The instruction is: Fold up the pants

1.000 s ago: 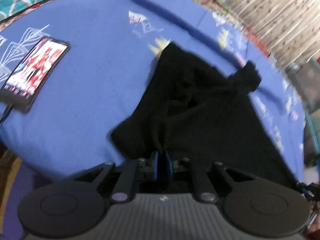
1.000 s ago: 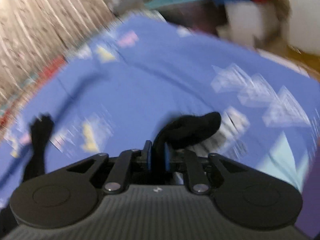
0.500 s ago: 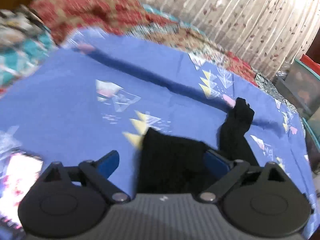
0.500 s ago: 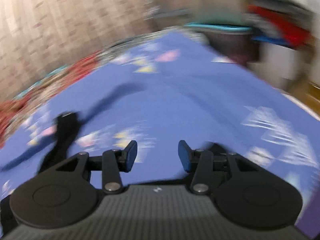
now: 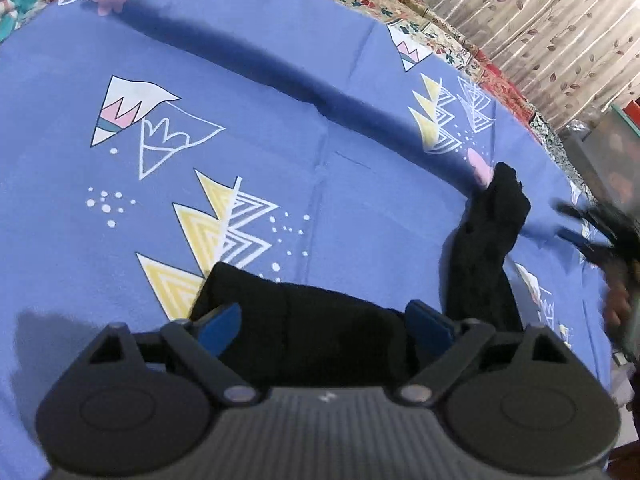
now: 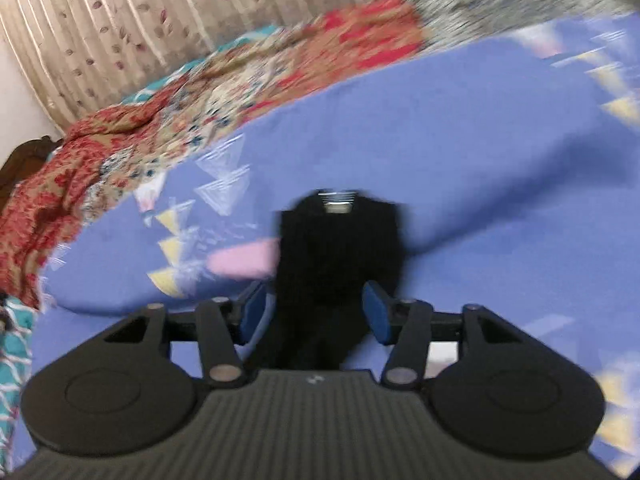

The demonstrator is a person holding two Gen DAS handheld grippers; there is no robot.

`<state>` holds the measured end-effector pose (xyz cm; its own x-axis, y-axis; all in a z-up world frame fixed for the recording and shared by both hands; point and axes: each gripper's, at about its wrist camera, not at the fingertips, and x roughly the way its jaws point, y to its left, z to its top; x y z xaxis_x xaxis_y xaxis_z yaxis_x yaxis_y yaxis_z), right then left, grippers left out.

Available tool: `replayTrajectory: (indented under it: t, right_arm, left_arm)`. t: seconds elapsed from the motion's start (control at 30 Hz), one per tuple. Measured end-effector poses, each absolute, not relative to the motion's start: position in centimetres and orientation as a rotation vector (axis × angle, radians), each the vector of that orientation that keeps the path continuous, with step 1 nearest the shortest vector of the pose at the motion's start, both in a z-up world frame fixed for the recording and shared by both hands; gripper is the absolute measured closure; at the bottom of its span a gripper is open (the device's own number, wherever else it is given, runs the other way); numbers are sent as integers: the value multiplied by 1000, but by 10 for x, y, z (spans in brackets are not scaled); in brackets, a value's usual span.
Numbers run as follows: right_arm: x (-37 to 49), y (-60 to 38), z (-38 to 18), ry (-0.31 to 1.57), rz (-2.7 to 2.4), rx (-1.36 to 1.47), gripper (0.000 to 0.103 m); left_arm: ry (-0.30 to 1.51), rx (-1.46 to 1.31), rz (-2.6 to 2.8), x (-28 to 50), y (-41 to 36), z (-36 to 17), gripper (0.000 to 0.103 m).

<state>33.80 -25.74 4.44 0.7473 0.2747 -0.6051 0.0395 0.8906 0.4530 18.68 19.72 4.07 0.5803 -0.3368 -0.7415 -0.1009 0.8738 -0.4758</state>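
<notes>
Both tools gape with nothing pinched, the left tool just opened wide and the right tool still widening, over the black pants bunched mid-bed on the blue sheet; soft, floppy, light stuff, so I'd grab a hem or waistband edge.

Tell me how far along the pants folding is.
Done: the black fabric pants lie bunched in a partial fold on the blue patterned bedsheet. In hand: nothing; the left gripper and right gripper are open, jaws just widened, cloth between them unpinched. Left: one leg sticks out crumpled, so flattening and final folds remain.
</notes>
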Motion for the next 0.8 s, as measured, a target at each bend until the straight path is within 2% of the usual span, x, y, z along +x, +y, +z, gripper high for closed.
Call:
replayTrajectory:
  t: [0.03,0.07,0.1,0.13,0.17,0.2,0.23,0.27,0.33,0.5,0.67,0.73,0.77,0.8]
  right_arm:
    - [359,-244,38,746,130,469,34]
    - [370,-228,34,762,116,467,31]
    - [383,-219,28,780,98,460,31]
    - [398,-209,19,797,76,442,31]
    - [402,-202,14,808,52,422,33]
    - [405,-196,7,821,19,404,42]
    - [411,-197,0,841,-8,392,57]
    - [406,-203,-3,851,-19,391,96]
    - [395,-228,5,815,-24,438,94]
    - [327,-335,85,553,-92,579,95]
    - [190,-461,161,255,-235,710,95]
    - [142,-494,168,200,-273,750,94]
    - [116,-508,166,188,-304,760,94]
    - [95,-516,161,182,-332,760,94]
  left_arm:
    - [945,-511,-145,185,198,43,16]
    - [936,-516,-147,183,197,44,30]
    - [936,-519,-150,184,197,45,50]
    - [943,-523,-151,185,196,44,61]
    - [960,-527,-149,187,196,43,85]
    - [973,-528,-148,187,195,41,100]
    - [977,-526,-143,186,194,39,101]
    - [960,-513,-132,183,195,42,101]
    - [893,-499,-111,172,201,54,101]
    - [685,-619,-81,122,238,96,101]
    - [668,-589,-59,99,251,113,100]
    - [724,-572,-49,110,248,111,85]
    - [748,-556,-69,120,244,108,62]
    - [767,-537,-81,128,239,103,31]
